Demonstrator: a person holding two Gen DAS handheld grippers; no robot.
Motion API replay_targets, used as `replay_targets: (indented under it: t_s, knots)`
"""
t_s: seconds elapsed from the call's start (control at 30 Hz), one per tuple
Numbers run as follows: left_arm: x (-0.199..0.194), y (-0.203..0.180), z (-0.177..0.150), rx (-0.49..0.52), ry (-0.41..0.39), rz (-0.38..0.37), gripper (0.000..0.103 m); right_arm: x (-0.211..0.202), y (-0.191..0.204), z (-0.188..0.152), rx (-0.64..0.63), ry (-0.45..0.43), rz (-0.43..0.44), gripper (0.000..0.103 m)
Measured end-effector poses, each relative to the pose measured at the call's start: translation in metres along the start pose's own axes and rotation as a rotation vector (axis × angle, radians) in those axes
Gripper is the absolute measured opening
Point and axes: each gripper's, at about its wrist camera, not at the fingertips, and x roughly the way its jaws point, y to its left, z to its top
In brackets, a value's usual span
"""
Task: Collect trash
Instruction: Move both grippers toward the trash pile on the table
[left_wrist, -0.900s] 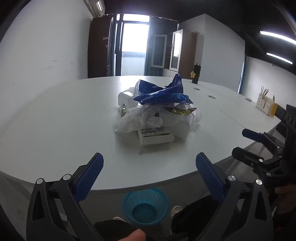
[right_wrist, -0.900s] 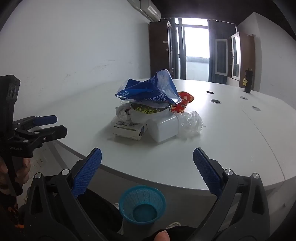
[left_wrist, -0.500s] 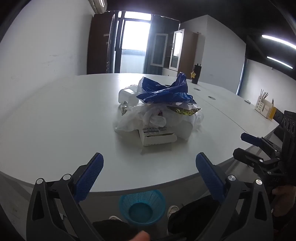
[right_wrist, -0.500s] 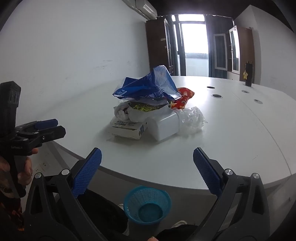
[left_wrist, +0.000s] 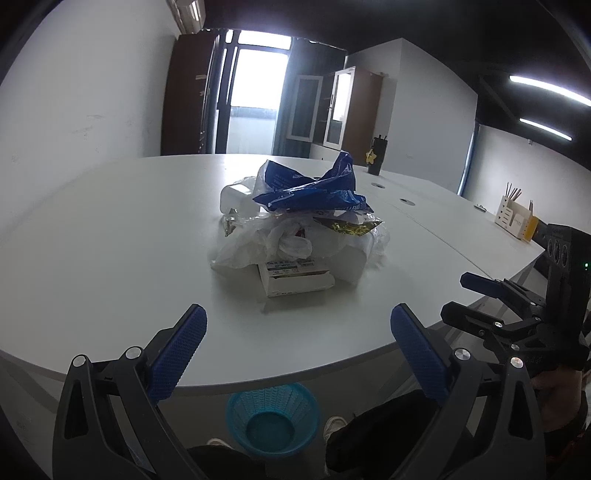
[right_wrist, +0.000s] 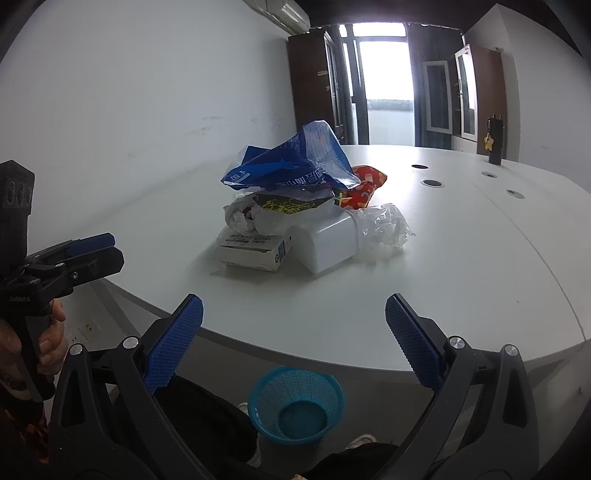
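A heap of trash sits on the white table (left_wrist: 92, 258): a blue plastic bag (left_wrist: 314, 188) on top, crumpled white bags (left_wrist: 273, 243), a small white carton (left_wrist: 291, 277) in front, a white container (right_wrist: 328, 240), a red wrapper (right_wrist: 364, 184) and clear film (right_wrist: 386, 225). A blue mesh bin (left_wrist: 272, 419) stands on the floor below the table edge; it also shows in the right wrist view (right_wrist: 295, 404). My left gripper (left_wrist: 297, 339) is open and empty, short of the carton. My right gripper (right_wrist: 293, 325) is open and empty, near the table edge.
A black tumbler (left_wrist: 376, 158) stands at the table's far side, with round cable holes (right_wrist: 431, 182) near it. A wooden pen holder (left_wrist: 515, 218) sits at the right. The person's dark legs and shoes (left_wrist: 334, 424) are beside the bin.
Both grippers have risen a little and moved forward toward the table; the heap looks closer and the bin sits lower in view. Both stay open.
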Motion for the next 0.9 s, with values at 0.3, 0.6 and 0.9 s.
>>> replay_targets:
  t_s: [0.3,0.6,0.9]
  knots:
    - [0.004,0.008,-0.001,-0.061,0.01,-0.001,0.097,0.003,-0.001,0.0,0.009,0.003,0.008,0.095]
    - [0.007,0.017,-0.002,-0.113,0.015,-0.007,0.097,0.003,-0.002,-0.001,0.012,0.001,0.018,0.095]
    - [0.015,0.019,-0.005,-0.128,0.041,0.0,0.097,0.004,-0.005,-0.001,0.011,0.006,0.018,0.095]
